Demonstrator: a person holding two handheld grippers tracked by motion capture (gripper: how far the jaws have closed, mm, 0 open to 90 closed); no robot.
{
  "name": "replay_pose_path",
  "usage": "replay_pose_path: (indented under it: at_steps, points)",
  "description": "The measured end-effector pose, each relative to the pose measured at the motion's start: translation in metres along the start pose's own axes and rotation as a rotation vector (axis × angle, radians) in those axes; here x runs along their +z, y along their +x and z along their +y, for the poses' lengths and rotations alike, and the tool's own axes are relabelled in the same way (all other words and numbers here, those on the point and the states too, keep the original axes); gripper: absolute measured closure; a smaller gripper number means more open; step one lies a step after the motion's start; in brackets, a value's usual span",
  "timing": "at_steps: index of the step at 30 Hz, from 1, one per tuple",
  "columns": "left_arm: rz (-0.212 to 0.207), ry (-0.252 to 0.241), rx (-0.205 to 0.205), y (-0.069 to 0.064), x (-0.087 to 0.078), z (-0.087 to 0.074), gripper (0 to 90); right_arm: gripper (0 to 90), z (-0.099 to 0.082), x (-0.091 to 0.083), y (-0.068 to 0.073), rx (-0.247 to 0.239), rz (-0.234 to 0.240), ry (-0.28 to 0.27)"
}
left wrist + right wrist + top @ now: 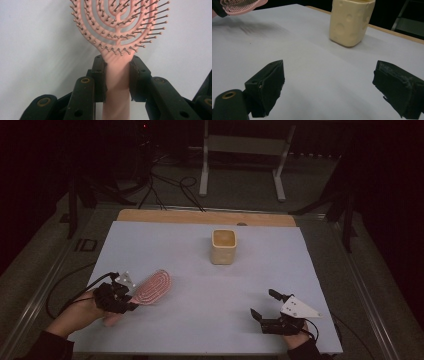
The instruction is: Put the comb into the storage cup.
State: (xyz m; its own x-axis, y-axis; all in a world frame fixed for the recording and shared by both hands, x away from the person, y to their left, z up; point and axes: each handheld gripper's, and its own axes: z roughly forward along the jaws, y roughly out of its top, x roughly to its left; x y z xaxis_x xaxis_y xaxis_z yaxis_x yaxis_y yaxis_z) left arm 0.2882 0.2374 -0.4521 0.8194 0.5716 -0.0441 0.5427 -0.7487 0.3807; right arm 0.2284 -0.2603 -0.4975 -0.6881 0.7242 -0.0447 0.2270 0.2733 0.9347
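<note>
pink hairbrush (117,37), oval, vented, knob-tipped bristles.

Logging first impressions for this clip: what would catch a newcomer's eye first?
The pink hairbrush at the table's near left, its handle clamped between the left gripper's jaws, bristles up. Next, the cream cheese-patterned cup standing alone toward the far middle of the white table. The right gripper rests open at near right.

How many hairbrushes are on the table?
1. The pink hairbrush is at the table's left side, its handle clamped in the left hand-held gripper. Near the cream cup there are none, and nothing seems to hide another.
</note>
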Motion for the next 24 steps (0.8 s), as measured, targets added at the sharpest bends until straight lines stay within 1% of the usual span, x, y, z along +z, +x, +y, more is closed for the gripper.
replay_pose_path:
  at_steps: [1, 2, 3, 4, 6, 8, 9, 10, 12, 13, 15, 18, 19, 20, 21, 24]
  points:
    - [-0.007, -0.010, -0.006, 0.000, 0.000, 0.002, 70.1, 10.0, 0.000, 0.000, 0.000, 0.001, 0.001, 0.000]
    - [-0.012, -0.019, -0.001, 0.000, 0.000, 0.003, 70.1, 10.1, 0.000, 0.000, 0.000, 0.001, 0.002, 0.000]
    - [-0.011, -0.036, -0.007, -0.001, 0.000, 0.005, 70.1, 10.0, 0.000, 0.000, 0.000, 0.001, 0.002, 0.001]
    - [-0.017, -0.035, -0.001, 0.000, 0.000, 0.006, 70.1, 10.0, 0.000, 0.000, 0.001, -0.001, 0.003, 0.003]
    - [-0.016, -0.054, -0.007, 0.000, 0.001, 0.009, 70.1, 10.0, 0.000, 0.000, 0.001, 0.000, 0.004, 0.002]
    - [-0.006, -0.066, 0.000, -0.001, 0.001, 0.010, 70.1, 10.1, 0.000, 0.000, 0.001, -0.001, 0.004, 0.002]
    - [-0.019, -0.072, -0.002, -0.001, 0.001, 0.011, 70.1, 10.1, 0.000, 0.000, 0.000, -0.002, 0.003, 0.000]
    - [-0.014, -0.082, 0.008, -0.003, 0.001, 0.012, 70.1, 10.1, 0.000, 0.000, 0.000, -0.002, 0.002, 0.000]
    - [-0.028, -0.095, 0.017, -0.004, 0.000, 0.015, 70.1, 10.0, 0.000, 0.000, 0.000, -0.001, 0.004, 0.001]
    - [-0.023, -0.106, 0.024, -0.005, -0.001, 0.016, 70.1, 10.1, 0.000, 0.000, 0.000, -0.001, 0.004, 0.002]
    - [-0.027, -0.118, 0.030, -0.006, -0.002, 0.019, 70.1, 10.0, 0.000, 0.000, 0.001, 0.000, 0.005, 0.002]
    - [-0.021, -0.138, 0.043, -0.008, -0.005, 0.025, 70.2, 10.0, 0.000, 0.000, 0.000, -0.002, 0.005, -0.001]
    - [-0.024, -0.146, 0.037, -0.008, -0.005, 0.027, 70.1, 10.1, 0.000, 0.000, 0.000, -0.002, 0.004, -0.001]
    - [-0.026, -0.147, 0.043, -0.008, -0.006, 0.029, 70.1, 10.0, 0.000, 0.000, 0.000, -0.002, 0.003, -0.001]
    - [-0.018, -0.150, 0.045, -0.008, -0.006, 0.031, 70.1, 10.1, 0.000, 0.000, 0.000, -0.002, 0.003, 0.000]
    - [-0.013, -0.165, 0.042, -0.009, -0.006, 0.037, 70.1, 10.0, 0.000, 0.000, 0.000, -0.002, 0.006, -0.001]
